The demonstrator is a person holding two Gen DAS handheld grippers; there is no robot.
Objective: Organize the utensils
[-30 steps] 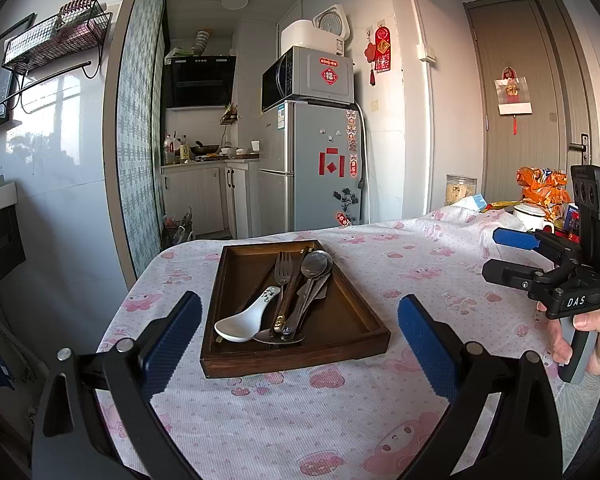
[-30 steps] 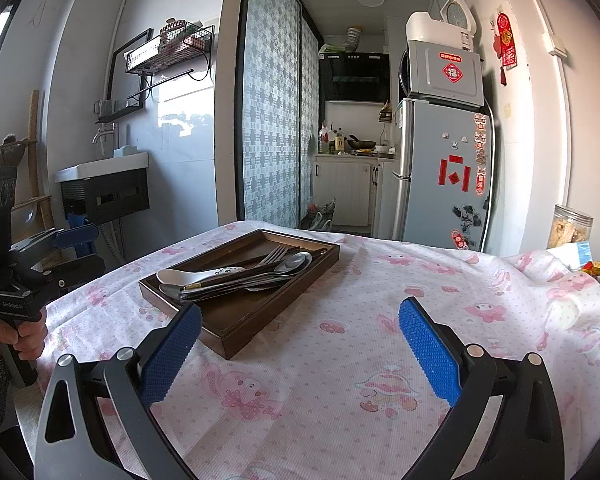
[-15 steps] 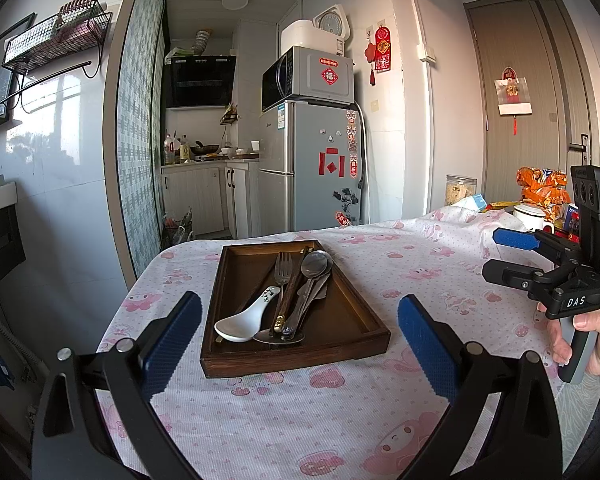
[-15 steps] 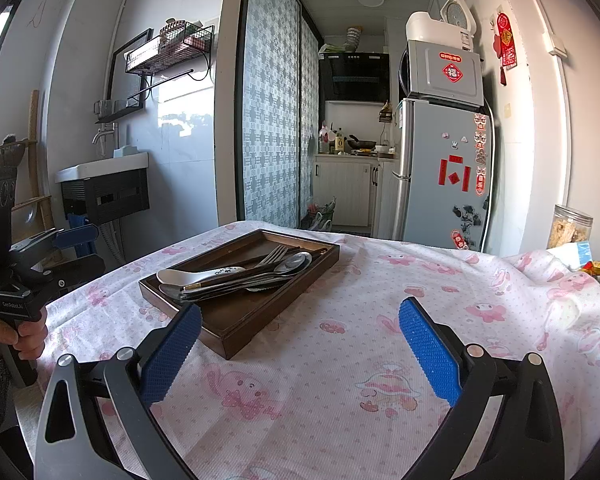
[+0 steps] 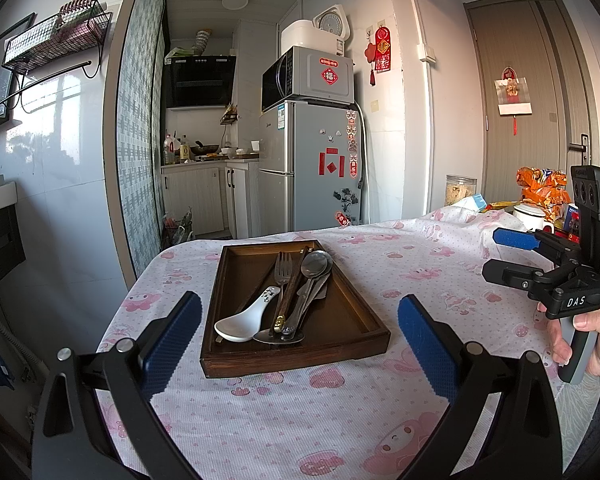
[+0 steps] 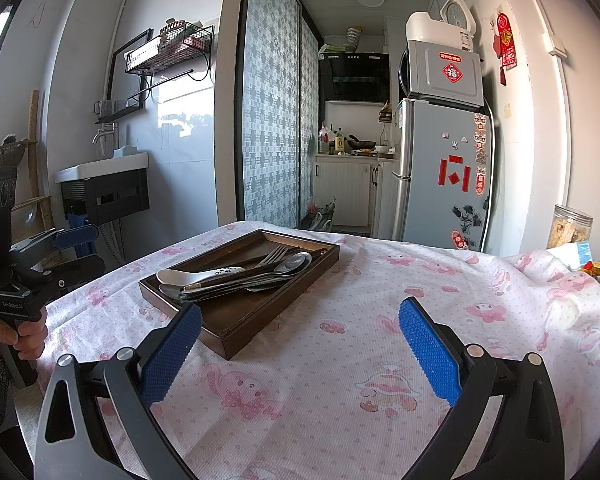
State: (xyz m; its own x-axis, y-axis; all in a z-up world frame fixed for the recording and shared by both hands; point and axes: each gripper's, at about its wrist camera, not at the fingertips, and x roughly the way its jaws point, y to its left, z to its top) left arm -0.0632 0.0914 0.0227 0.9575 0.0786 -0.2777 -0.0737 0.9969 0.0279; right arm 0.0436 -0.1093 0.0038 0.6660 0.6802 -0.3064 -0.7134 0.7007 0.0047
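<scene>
Nothing has moved since the earlier frames; both the left gripper and right gripper hover with jaws spread wide and empty; white ceramic spoon, fork, metal spoons and chopsticks lie overlapped in the wooden tray on the surface; whichever piece is taken, pinch one exposed handle only, so neighbours stay put.

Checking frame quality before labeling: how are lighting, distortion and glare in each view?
Left wrist view: strong fisheye bending, dark corners, warm light on the door, wooden tray sharp. Right wrist view: same curvature, window glare on the tiled wall, metal spoon glinting.
</scene>
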